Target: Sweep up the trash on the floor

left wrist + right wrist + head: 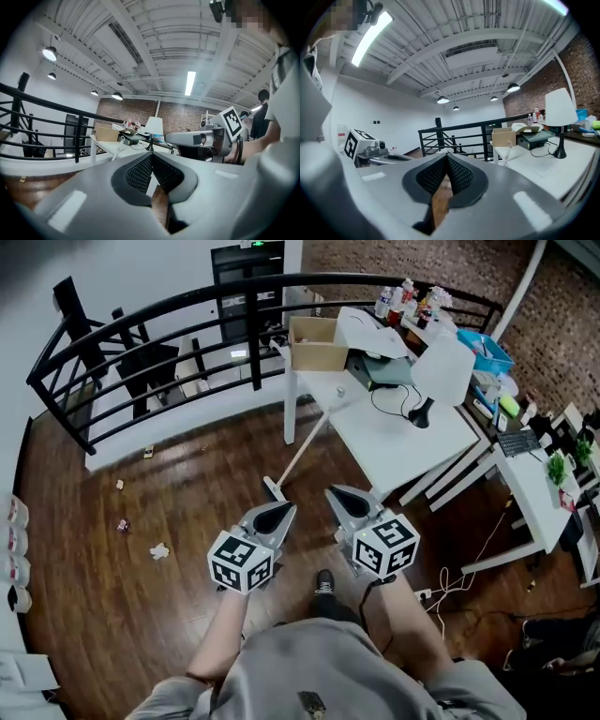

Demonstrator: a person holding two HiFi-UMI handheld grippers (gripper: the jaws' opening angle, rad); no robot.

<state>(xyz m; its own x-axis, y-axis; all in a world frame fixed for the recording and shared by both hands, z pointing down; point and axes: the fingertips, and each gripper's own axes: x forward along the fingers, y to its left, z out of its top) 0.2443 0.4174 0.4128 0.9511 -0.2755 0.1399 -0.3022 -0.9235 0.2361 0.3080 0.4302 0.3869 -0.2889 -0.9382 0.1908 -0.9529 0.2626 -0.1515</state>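
Observation:
Several scraps of trash lie on the brown wooden floor at the left: a crumpled white paper point(160, 550), a small piece point(123, 524) and another by the railing point(148, 453). A long white handle point(302, 450) leans from the floor up to the white table's corner; I cannot tell what tool it belongs to. My left gripper point(281, 509) and right gripper point(339, 493) are held side by side above the floor, just short of the handle's lower end. Both are shut and hold nothing. The left gripper point(151, 155) and right gripper point(446, 155) show their pads meeting at the tips.
A white table point(394, 432) with a cardboard box point(314, 343) and a white lamp point(441, 371) stands ahead on the right. A curved black railing point(169, 315) bounds the floor at the back. Cables point(450, 582) trail on the floor at the right, beside a second desk point(534, 488).

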